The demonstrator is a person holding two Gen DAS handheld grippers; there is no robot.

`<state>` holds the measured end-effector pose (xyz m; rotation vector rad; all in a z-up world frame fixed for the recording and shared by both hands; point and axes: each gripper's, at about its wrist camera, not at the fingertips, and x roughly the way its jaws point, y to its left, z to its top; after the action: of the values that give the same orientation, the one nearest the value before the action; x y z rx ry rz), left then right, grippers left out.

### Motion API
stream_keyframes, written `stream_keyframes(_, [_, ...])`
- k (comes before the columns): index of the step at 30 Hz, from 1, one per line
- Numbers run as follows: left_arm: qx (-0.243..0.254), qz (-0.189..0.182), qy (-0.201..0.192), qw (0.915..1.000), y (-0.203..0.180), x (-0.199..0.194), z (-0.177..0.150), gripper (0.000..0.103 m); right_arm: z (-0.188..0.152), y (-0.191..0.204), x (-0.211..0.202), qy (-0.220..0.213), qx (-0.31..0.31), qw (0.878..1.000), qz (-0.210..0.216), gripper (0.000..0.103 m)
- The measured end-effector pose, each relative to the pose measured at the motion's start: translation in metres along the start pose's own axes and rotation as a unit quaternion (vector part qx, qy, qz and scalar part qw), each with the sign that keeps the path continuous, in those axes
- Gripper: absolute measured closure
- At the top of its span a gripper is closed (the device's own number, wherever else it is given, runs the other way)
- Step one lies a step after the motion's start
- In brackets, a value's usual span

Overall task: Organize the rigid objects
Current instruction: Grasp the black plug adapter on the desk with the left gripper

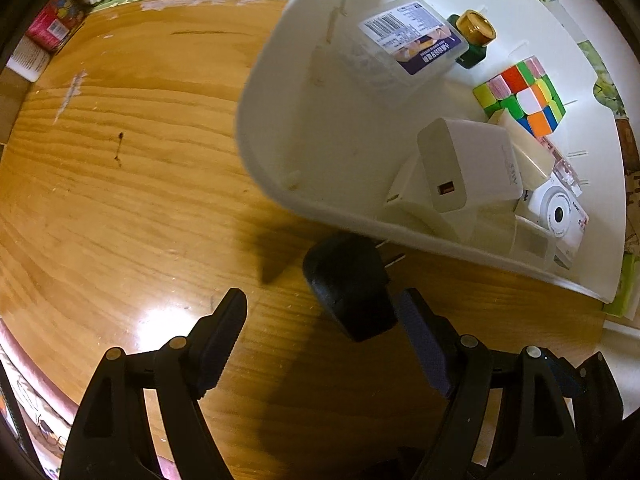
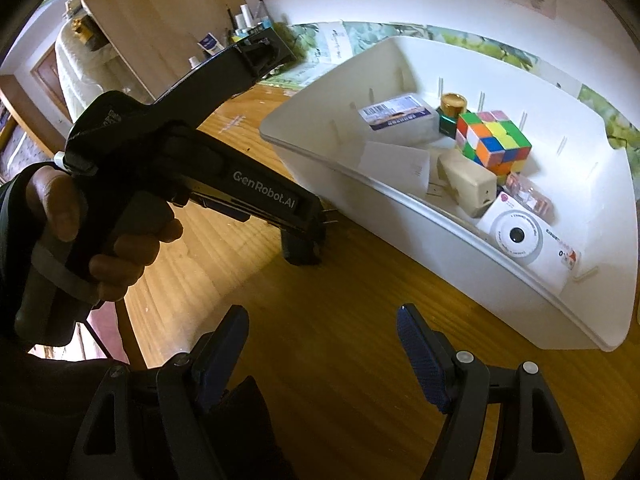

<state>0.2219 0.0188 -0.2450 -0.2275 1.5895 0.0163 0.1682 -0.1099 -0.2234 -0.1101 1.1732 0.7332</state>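
the left gripper (image 1: 320,312) stands wide open over the wooden table (image 1: 120,200), holding nothing. the black plug adapter (image 1: 352,284) lies on the table just inside its right finger (image 1: 420,332), well clear of the other. beyond it stands the white bin (image 1: 272,128).

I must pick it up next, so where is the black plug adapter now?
In the left wrist view, the black plug adapter lies on the wooden table, just outside the white plastic bin.

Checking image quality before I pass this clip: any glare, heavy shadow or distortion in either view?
Left wrist view: bright glare patch on the wooden table, a dark shadow beside the black charger, strong fisheye curving of the white bin. Right wrist view: the hand is backlit and dark; the puzzle cube stays sharp.
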Motion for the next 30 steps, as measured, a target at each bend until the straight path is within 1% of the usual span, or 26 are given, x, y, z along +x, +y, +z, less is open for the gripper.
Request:
stream_keyframes(12, [0.003,0.01,0.012,0.9999,-0.002,0.017,0.017,0.022,0.0,-0.011,0.003,0.009,0.018,1.0,-0.009,0.026])
stream_keyframes(14, [0.003,0.011,0.013,0.9998,-0.001,0.016,0.025,0.022,0.0,-0.013,0.003,0.01,0.019,1.0,-0.01,0.026])
stream_keyframes(21, [0.007,0.013,0.012,0.9998,-0.004,0.018,0.037,0.023,-0.001,-0.019,0.001,0.011,0.026,1.0,-0.011,0.026])
stream_keyframes(27, [0.009,0.016,0.012,0.9998,-0.02,0.018,0.037,0.026,-0.003,-0.021,0.0,0.012,0.031,0.999,-0.012,0.026])
stream_keyframes(30, [0.01,0.015,0.008,0.9998,-0.026,0.017,0.032,0.033,-0.003,-0.022,0.0,0.012,0.031,0.999,-0.013,0.026])
